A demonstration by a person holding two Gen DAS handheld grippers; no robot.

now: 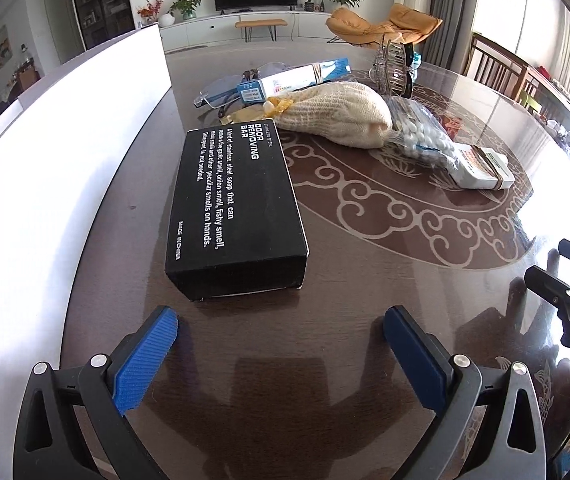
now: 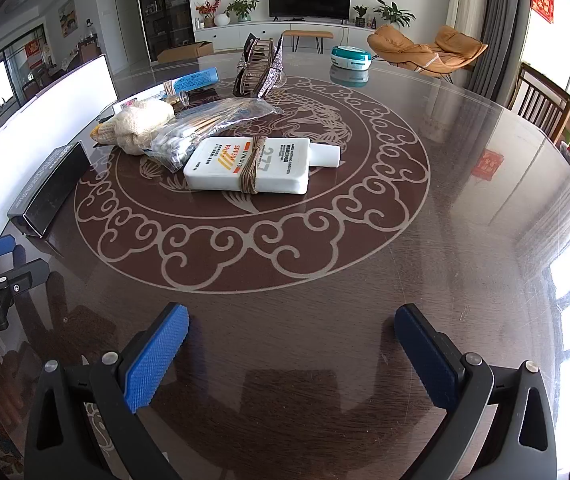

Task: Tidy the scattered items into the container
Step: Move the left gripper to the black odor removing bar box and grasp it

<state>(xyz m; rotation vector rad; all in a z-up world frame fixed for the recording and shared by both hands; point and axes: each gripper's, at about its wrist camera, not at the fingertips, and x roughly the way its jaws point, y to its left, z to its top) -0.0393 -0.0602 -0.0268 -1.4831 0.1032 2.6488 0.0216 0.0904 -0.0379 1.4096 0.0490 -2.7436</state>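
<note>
Living room; glossy dark round bench point(image 2: 405, 240) carrying scattered items. Black box point(image 1: 237, 208): lying flat near the bench's left edge, beside the white container point(image 1: 65, 152); looking rigid, light; grip across long sides. Left gripper point(image 1: 281, 328): hovering just before it, spread wide, empty. Right gripper point(image 2: 291, 328): likewise gaping, touching nothing.

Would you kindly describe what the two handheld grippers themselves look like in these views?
Both match: the left gripper and right gripper have black angular frames with triangular cut-outs and silver rivets. Each finger carries a blue ribbed pad. Seen side-on, one body shows white lettering ending "Robot.AI", the other "DAS". No sleeves are visible, and I can make out no cables.
</note>
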